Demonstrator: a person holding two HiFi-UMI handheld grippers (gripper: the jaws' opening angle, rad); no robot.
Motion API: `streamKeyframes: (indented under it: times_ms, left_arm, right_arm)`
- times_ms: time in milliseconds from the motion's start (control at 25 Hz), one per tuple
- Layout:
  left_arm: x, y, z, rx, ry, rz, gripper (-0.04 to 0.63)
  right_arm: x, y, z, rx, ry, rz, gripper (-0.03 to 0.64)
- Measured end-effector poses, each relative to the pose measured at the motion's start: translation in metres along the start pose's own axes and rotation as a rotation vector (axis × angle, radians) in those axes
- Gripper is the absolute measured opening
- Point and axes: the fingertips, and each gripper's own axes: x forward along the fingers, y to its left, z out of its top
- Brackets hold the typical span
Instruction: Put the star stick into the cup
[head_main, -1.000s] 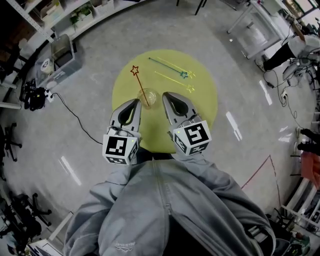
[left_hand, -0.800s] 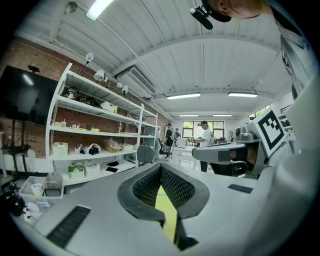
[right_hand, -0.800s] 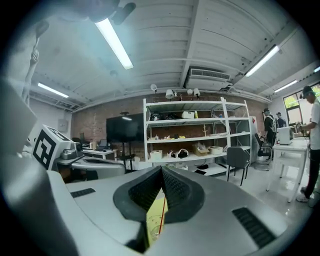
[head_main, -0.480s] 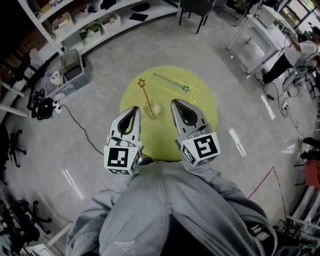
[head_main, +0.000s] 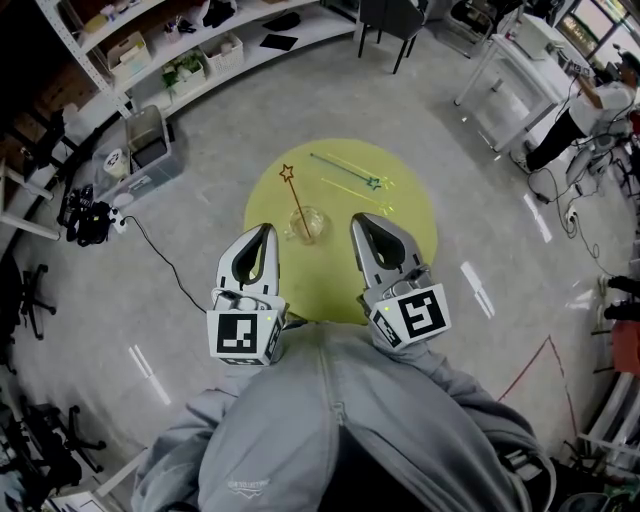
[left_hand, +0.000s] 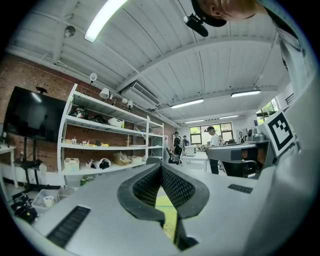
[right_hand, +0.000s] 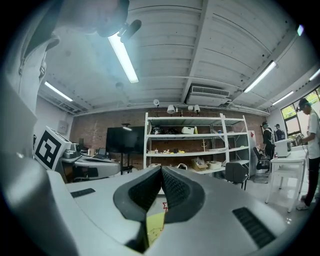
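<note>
A round yellow table (head_main: 405, 255) carries a clear glass cup (head_main: 304, 224) near its middle. A red star stick (head_main: 294, 196) stands slanted in the cup, its star end up and to the far left. Two more star sticks, a teal one (head_main: 345, 170) and a yellow one (head_main: 355, 192), lie flat on the table's far side. My left gripper (head_main: 268, 231) is held near the table's near left edge, shut and empty. On the near right, my right gripper (head_main: 360, 220) is likewise shut and empty. The red star (right_hand: 163, 205) shows between the right jaws' tips.
Shelving with boxes (head_main: 190, 62) runs along the far left. A clear plastic bin (head_main: 147, 140) and a black cable (head_main: 150, 235) lie on the floor to the left. A white table (head_main: 520, 60) and a person (head_main: 585, 105) stand at the far right.
Both grippers have drawn back toward me, away from the cup. The red star stick stays standing in the cup. The head view has tilted, so the table sits lower in it.
</note>
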Motion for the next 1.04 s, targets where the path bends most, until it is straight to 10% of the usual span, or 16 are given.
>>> streamKeyframes:
  times_ms: [1040]
  left_arm:
    - [0.005,-0.007,-0.009,0.016,0.014,-0.067,0.017]
  right_arm:
    - [0.011,0.008,-0.014,0.005,0.039,0.037,0.032]
